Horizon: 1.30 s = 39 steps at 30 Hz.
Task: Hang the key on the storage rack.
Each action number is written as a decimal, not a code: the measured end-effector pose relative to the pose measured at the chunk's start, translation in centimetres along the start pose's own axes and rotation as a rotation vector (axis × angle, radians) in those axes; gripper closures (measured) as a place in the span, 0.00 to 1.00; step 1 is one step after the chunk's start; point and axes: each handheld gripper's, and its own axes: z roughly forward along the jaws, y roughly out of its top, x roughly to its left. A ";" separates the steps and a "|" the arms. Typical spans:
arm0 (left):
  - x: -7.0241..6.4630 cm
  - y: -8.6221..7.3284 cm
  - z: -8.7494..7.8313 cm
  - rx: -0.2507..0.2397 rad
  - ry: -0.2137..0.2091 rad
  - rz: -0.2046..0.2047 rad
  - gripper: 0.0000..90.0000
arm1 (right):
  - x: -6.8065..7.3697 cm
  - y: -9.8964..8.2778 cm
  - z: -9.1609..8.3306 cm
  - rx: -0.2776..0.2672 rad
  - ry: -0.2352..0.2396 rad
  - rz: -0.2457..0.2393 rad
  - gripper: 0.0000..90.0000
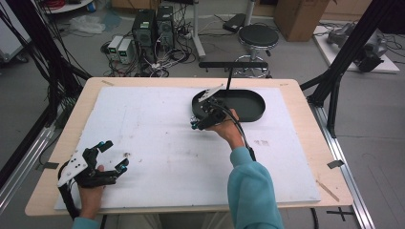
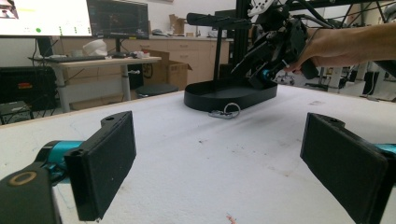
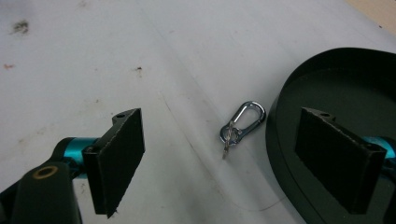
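A small silver carabiner (image 3: 243,122) with a key ring lies flat on the white mat (image 1: 153,143), just off the left end of a black oval tray (image 1: 253,113). My right gripper (image 1: 195,123) hovers over it, tilted down. In the right gripper view, my right gripper (image 3: 224,149) is open, the carabiner lies on the mat below the gap between its jaws, and neither pad touches it. The left gripper view shows the carabiner (image 2: 225,112) beside the tray (image 2: 205,100), under the right gripper (image 2: 273,56). My left gripper (image 1: 116,153) rests open and empty at the mat's near left.
A black T-shaped stand (image 1: 229,76) rises from the tray's back edge. The mat covers most of a wooden tabletop (image 1: 305,143). Black frame posts flank the table, and a stool (image 1: 258,36) and computers stand on the floor beyond.
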 end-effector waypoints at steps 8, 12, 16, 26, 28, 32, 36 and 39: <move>0.0 0.0 0.0 0.000 0.000 -0.001 0.12 | 0.1 -0.1 0.8 0.039 -0.015 0.011 0.32; 0.0 0.0 0.0 0.000 0.000 -0.001 0.12 | 0.2 -0.2 1.3 0.065 -0.023 0.020 0.42; 0.1 0.0 0.0 0.002 0.000 -0.002 0.12 | 0.1 -0.2 1.7 0.083 -0.027 0.015 0.52; 0.1 0.0 0.0 0.001 0.000 -0.005 0.12 | 0.1 -0.4 2.5 0.125 -0.047 0.046 0.68; 0.1 0.0 0.0 0.002 0.000 -0.007 0.12 | 0.1 -0.4 2.5 0.129 -0.052 0.052 0.71; 0.1 0.0 0.0 0.002 -0.001 -0.004 0.12 | -0.1 -0.6 2.8 0.144 -0.047 0.061 0.75; 0.1 0.0 0.0 0.002 -0.001 -0.005 0.12 | -0.2 -0.7 2.9 0.147 -0.050 0.067 0.79; 0.1 0.0 0.0 0.001 0.000 -0.008 0.12 | -0.2 -0.7 3.0 0.155 -0.050 0.091 0.84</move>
